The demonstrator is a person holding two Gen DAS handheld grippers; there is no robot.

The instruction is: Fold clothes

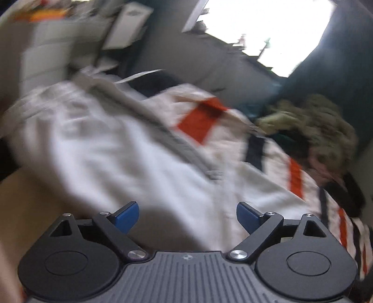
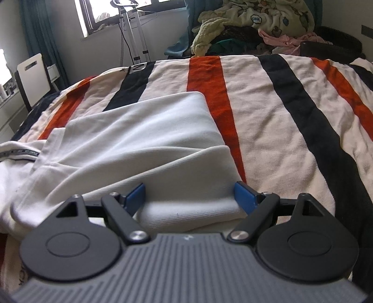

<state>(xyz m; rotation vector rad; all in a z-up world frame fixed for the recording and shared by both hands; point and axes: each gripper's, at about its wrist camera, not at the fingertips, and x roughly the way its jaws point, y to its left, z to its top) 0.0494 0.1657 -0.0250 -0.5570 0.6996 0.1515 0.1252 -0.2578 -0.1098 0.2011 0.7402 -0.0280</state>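
A white garment [image 2: 139, 130] with a grey trim band lies partly folded on a blanket [image 2: 268, 111] striped cream, orange and black. My right gripper [image 2: 190, 195] stands open low over the garment's near folded edge. That edge lies between its blue pads [image 2: 243, 194], and I see no squeeze on the cloth. The left wrist view is heavily blurred. There my left gripper [image 1: 187, 216] is open above the same white garment [image 1: 105, 151], with nothing between its blue pads [image 1: 128, 215].
A heap of other clothes [image 2: 256, 21], yellowish, pink and dark, sits at the far edge of the bed. A white chair [image 2: 32, 77] stands at the left by the window wall. A metal stand [image 2: 132, 35] is behind the bed. The same heap [image 1: 314, 121] shows at the right.
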